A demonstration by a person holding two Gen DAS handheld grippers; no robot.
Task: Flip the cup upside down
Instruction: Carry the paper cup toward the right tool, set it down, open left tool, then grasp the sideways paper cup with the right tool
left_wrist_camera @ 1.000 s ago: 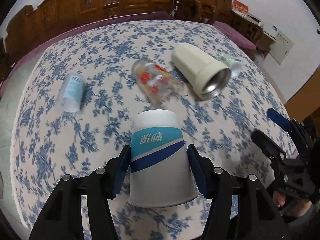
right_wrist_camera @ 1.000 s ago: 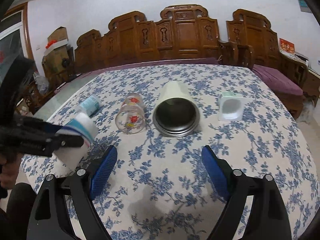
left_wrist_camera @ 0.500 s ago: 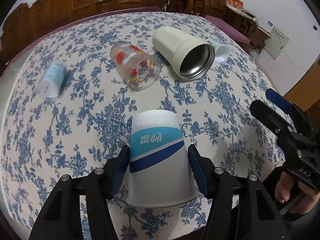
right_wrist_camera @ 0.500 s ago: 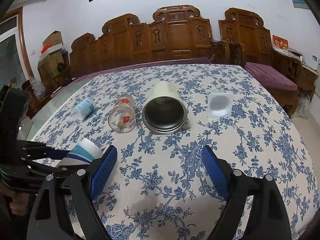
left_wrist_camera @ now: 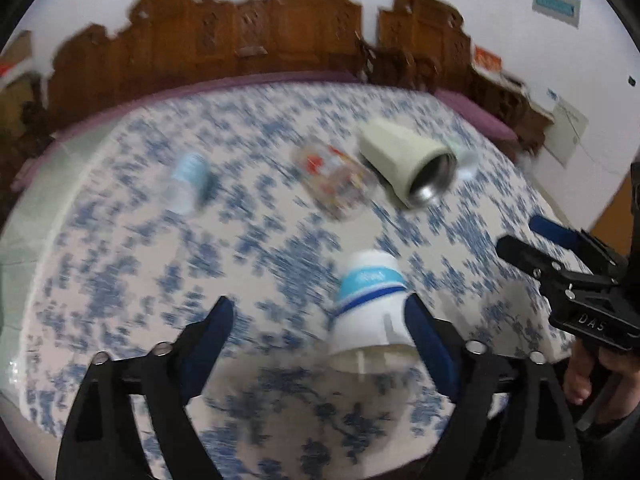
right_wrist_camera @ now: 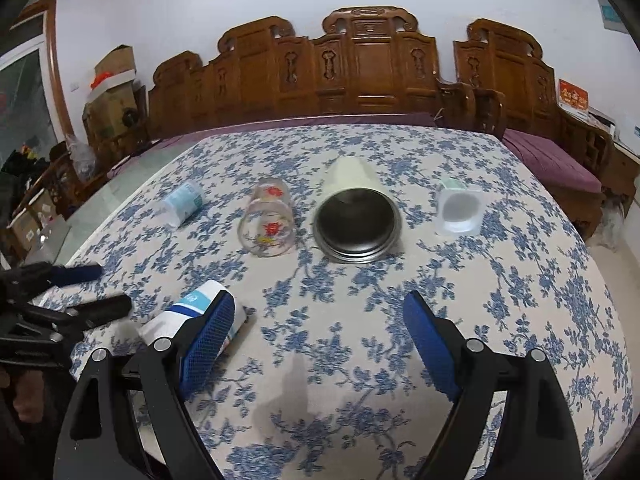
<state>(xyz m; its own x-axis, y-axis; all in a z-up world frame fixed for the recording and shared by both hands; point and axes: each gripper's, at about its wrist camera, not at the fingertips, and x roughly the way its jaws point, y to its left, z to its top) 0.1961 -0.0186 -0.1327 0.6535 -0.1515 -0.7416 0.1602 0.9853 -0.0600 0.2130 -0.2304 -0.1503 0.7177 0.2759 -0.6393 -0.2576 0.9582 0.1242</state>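
A white paper cup with a blue band stands base up on the flowered tablecloth, against the right finger of my left gripper. That gripper is open wide and the cup is free of it. In the right wrist view the cup looks tilted, partly behind my right gripper's left finger. My right gripper is open and empty over the near middle of the table. The left wrist view is blurred by motion.
Lying on their sides further back are a cream steel tumbler, a printed glass, a small white and blue bottle and a small plastic tub. Carved wooden chairs stand behind the table.
My left gripper has opened and let go of the paper cup, which now rests on the table. The left camera has swung up and back. The right gripper has hardly moved.
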